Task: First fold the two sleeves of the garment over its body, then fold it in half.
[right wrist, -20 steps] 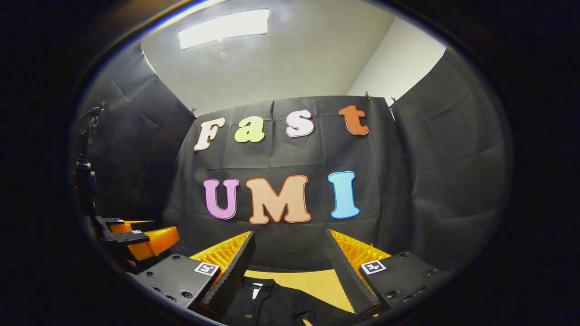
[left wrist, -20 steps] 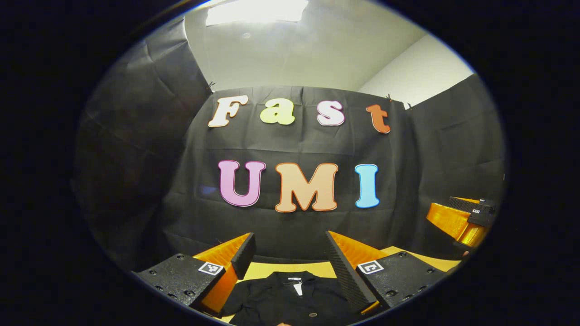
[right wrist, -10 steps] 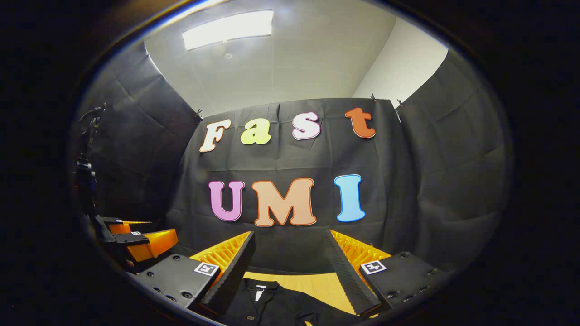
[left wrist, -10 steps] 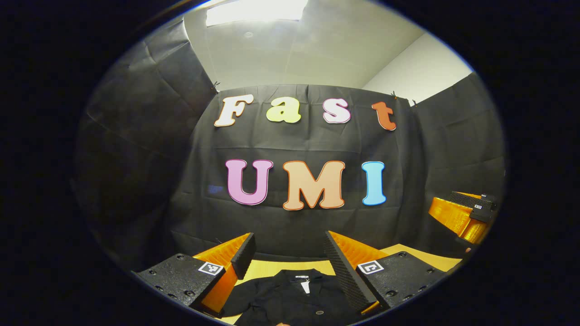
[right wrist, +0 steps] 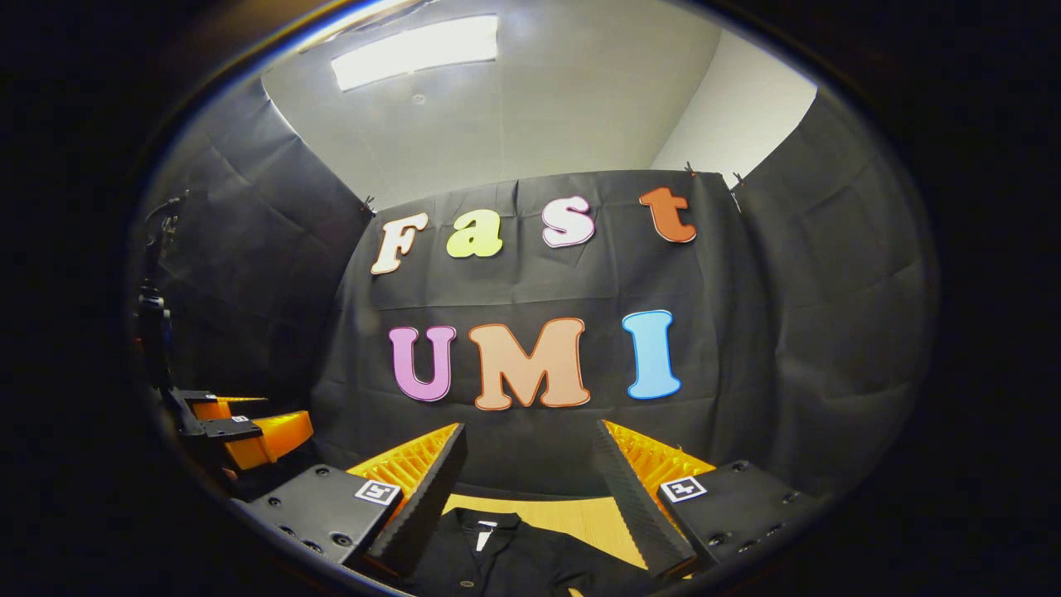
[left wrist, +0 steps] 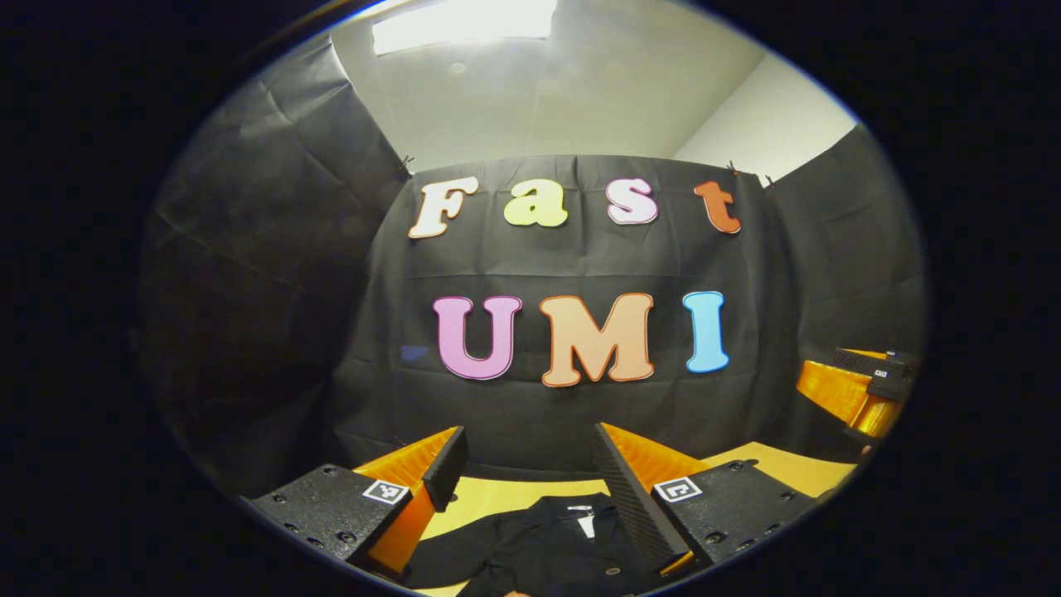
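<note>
Currently both grippers, left gripper [left wrist: 530, 481] and right gripper [right wrist: 530, 481], hang with jaws spread wide, grasping nothing; black garment [left wrist: 539, 547] lies flat on table [left wrist: 497, 495] at 6 o'clock

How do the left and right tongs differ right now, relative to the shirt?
The left tongs frame the shirt with its collar roughly centred in their gap; the right tongs have the collar by their left finger, with bare table in the gap. Both are open, hold nothing, and point at the booth wall.
</note>
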Motion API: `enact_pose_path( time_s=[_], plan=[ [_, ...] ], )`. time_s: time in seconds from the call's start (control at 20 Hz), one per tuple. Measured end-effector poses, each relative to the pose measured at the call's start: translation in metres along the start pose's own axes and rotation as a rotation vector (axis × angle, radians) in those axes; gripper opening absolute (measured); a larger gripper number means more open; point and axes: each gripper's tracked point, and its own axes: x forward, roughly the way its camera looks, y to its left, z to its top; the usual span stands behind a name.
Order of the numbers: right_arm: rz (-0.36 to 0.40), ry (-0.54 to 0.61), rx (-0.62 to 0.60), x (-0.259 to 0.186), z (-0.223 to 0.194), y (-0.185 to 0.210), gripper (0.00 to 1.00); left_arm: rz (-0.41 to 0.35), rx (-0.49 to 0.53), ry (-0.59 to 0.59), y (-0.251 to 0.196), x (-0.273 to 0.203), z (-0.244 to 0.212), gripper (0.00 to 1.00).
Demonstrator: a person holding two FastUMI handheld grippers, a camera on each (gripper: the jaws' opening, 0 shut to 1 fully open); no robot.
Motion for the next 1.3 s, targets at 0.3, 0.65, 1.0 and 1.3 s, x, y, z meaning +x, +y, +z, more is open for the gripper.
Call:
enact_pose_path(
  time_s=[0.3,0.65,1.0,1.3],
  plan=[
    [0.035,0.005,-0.007,0.008,-0.006,0.017,0.97,0.035,0.011,-0.002,0.022,-0.004,0.0,0.92],
    [0.068,-0.001,-0.016,0.01,-0.007,0.034,0.97,0.05,0.019,-0.005,0.036,-0.009,0.001,0.92],
    [0.049,0.011,-0.025,0.007,-0.014,0.043,0.97,0.001,0.003,0.023,0.037,-0.013,-0.011,0.92],
    [0.106,-0.021,-0.042,0.0,-0.004,0.042,0.97,0.041,-0.022,0.028,0.031,-0.02,-0.005,0.92]
  ],
)
